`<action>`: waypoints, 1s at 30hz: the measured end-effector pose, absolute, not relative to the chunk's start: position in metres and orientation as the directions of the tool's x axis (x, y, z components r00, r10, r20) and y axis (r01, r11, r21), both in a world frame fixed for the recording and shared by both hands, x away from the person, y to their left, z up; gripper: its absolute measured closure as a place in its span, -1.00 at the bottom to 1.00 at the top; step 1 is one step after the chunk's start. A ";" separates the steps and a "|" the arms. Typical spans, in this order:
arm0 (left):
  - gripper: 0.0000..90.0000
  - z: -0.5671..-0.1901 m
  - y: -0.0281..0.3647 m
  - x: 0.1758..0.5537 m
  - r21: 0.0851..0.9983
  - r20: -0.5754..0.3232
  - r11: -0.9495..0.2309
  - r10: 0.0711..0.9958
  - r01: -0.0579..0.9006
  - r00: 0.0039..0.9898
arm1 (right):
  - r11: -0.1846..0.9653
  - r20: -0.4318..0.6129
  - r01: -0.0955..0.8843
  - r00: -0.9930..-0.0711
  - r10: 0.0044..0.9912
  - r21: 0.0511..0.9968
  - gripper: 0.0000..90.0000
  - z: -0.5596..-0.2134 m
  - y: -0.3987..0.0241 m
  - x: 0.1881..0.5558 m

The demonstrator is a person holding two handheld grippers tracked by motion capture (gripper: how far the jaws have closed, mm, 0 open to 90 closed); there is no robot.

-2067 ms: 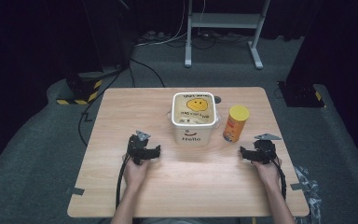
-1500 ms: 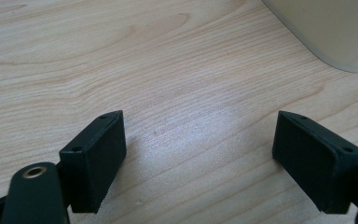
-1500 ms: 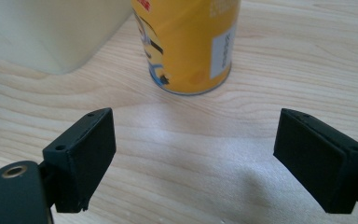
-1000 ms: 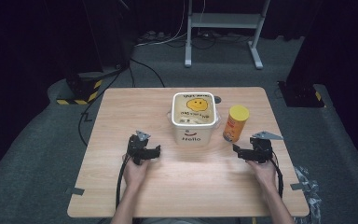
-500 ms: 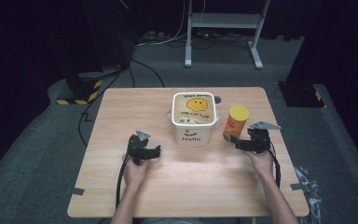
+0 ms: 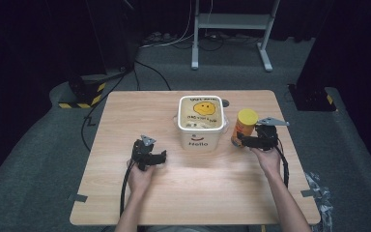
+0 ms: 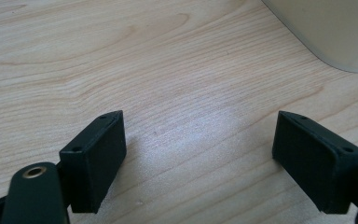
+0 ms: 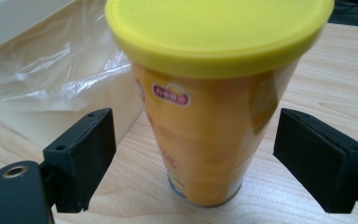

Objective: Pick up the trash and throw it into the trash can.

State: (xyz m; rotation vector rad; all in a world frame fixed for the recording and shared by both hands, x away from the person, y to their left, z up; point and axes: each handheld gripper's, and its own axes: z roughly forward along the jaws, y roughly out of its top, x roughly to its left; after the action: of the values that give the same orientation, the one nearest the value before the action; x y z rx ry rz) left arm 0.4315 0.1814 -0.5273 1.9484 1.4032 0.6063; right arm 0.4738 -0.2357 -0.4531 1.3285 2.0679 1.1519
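Observation:
An orange canister with a yellow lid stands upright on the wooden table, right of a white bucket with a smiley face and "Hello". My right gripper is open at the canister's near right side; in the right gripper view the canister stands between the two jaws without touching them. My left gripper rests low on the table left of the bucket, open, with bare wood between its jaws and the bucket wall ahead to its right.
A clear plastic liner drapes over the bucket's side. The table's near half is bare wood. Beyond the far edge are cables, a yellow-black striped base and a metal stand on grey carpet.
My right gripper has moved left and forward from the table's right side up to the canister, so its jaws now flank it. The left gripper has stayed put.

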 end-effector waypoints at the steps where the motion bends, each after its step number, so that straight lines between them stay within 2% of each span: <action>1: -0.61 -0.527 0.181 0.431 0.733 -0.006 -0.213 0.948 0.646 0.319 | 0.194 0.086 0.540 -0.450 0.889 0.819 -0.72 -0.453 -0.235 0.475; 10: -0.61 -0.527 0.181 0.431 0.734 -0.012 -0.207 0.948 0.647 0.317 | 0.206 0.061 0.539 -0.436 0.898 0.817 -0.70 -0.456 -0.231 0.482; 22: -0.61 -0.527 0.181 0.432 0.733 -0.005 -0.214 0.947 0.645 0.320 | 0.215 0.046 0.525 -0.440 0.897 0.823 -0.48 -0.459 -0.232 0.485; 30: -0.61 -0.527 0.181 0.432 0.733 -0.004 -0.215 0.947 0.645 0.321 | 0.226 0.036 0.520 -0.446 0.895 0.824 -0.47 -0.459 -0.231 0.485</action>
State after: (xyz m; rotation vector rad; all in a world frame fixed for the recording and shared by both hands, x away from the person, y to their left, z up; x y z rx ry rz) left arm 0.4315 0.1815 -0.5272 1.9505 1.4007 0.6062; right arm 0.4846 -0.2313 -0.4592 1.3000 2.0556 1.1119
